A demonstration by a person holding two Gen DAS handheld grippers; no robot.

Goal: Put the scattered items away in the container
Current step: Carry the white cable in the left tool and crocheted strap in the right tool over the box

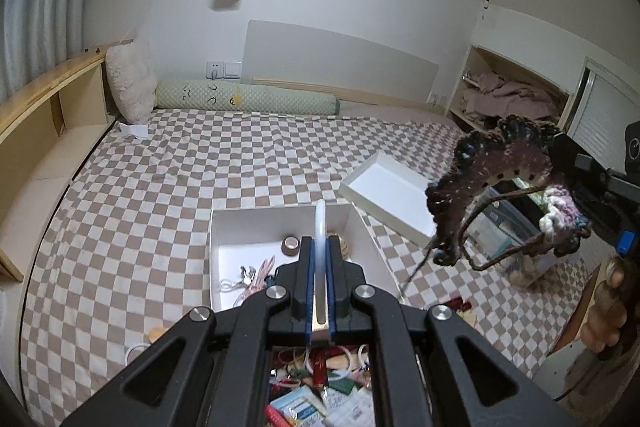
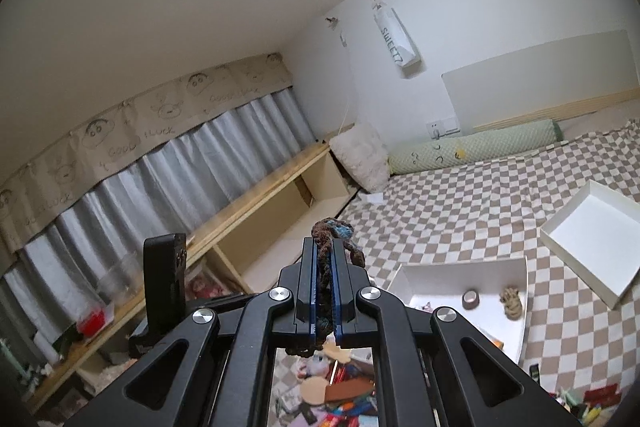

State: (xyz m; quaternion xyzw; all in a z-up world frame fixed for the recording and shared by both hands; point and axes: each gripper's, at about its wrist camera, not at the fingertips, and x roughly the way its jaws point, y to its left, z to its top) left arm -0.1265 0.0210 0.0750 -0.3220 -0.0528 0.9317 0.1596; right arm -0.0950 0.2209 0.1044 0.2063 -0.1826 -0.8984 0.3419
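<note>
My left gripper (image 1: 320,247) is shut on a thin white ring-shaped piece (image 1: 321,227), held just above the near edge of the open white box (image 1: 224,223). The box holds a tape roll (image 1: 291,245) and several small trinkets. My right gripper (image 2: 325,251) is shut on a dark crocheted piece (image 2: 332,231); in the left wrist view that crochet (image 1: 488,171) hangs high at the right, above the bed, with loose yarn trailing. The box also shows in the right wrist view (image 2: 524,291), below and to the right. A heap of scattered small items (image 1: 320,387) lies under my left gripper.
The white box lid (image 1: 384,187) lies open-side up right of the box on the checkered bed (image 1: 180,167). A bolster (image 1: 248,99) and white pillow (image 1: 130,87) lie at the headboard. A wooden shelf (image 2: 256,211) runs along the curtained wall.
</note>
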